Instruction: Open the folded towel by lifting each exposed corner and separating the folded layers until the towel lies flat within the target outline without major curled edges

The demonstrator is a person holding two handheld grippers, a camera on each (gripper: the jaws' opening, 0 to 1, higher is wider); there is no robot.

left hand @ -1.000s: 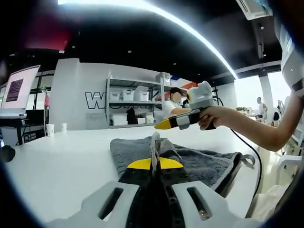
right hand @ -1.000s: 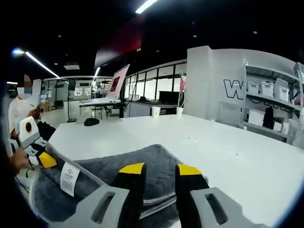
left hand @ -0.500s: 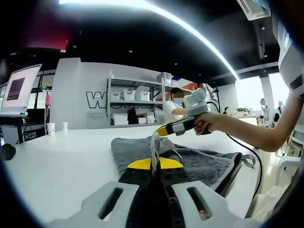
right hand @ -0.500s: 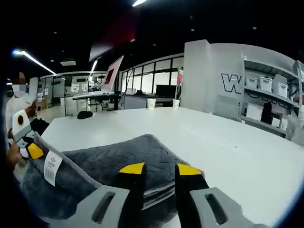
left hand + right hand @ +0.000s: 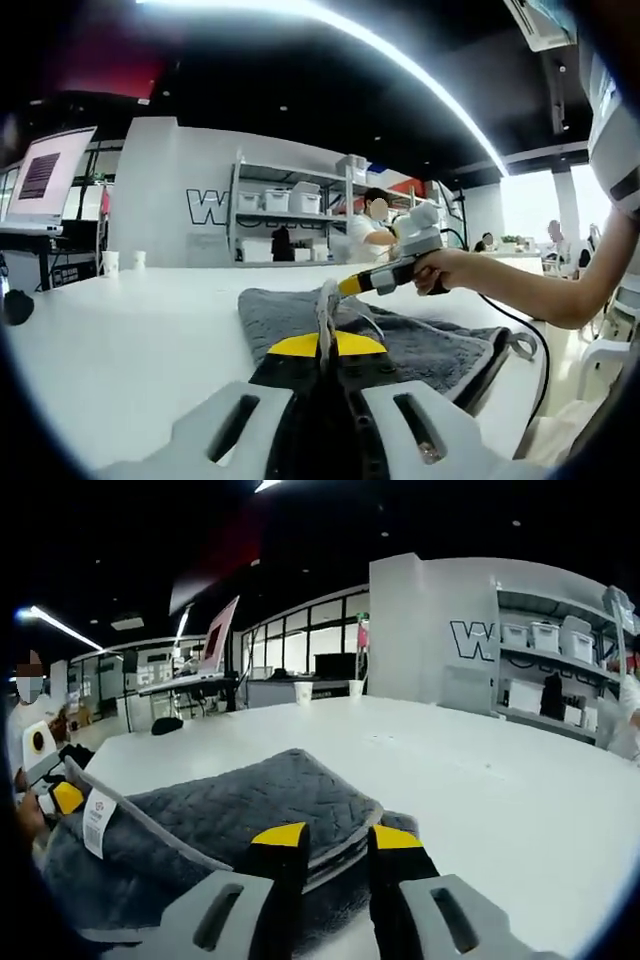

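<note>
The grey towel [image 5: 230,815] lies folded on the white tabletop [image 5: 480,790], near the edge closest to the person, its layers stacked and a white label [image 5: 97,823] hanging from the lifted border. The left gripper [image 5: 322,345] has its yellow-tipped jaws pressed together on a corner of the towel's edge, raised a little off the stack. The right gripper [image 5: 335,838] has its jaws spread, hovering just above the opposite folded corner with nothing between them. To do this step well, it looks best to slip one right jaw under only the top layer, close on that, then draw both corners apart, low and even, so the layers peel without dragging the whole towel. In the left gripper view the person's hand [image 5: 445,270] holds the right gripper nose-down toward the cloth, forearm stretched out level over the tabletop's near edge.
</note>
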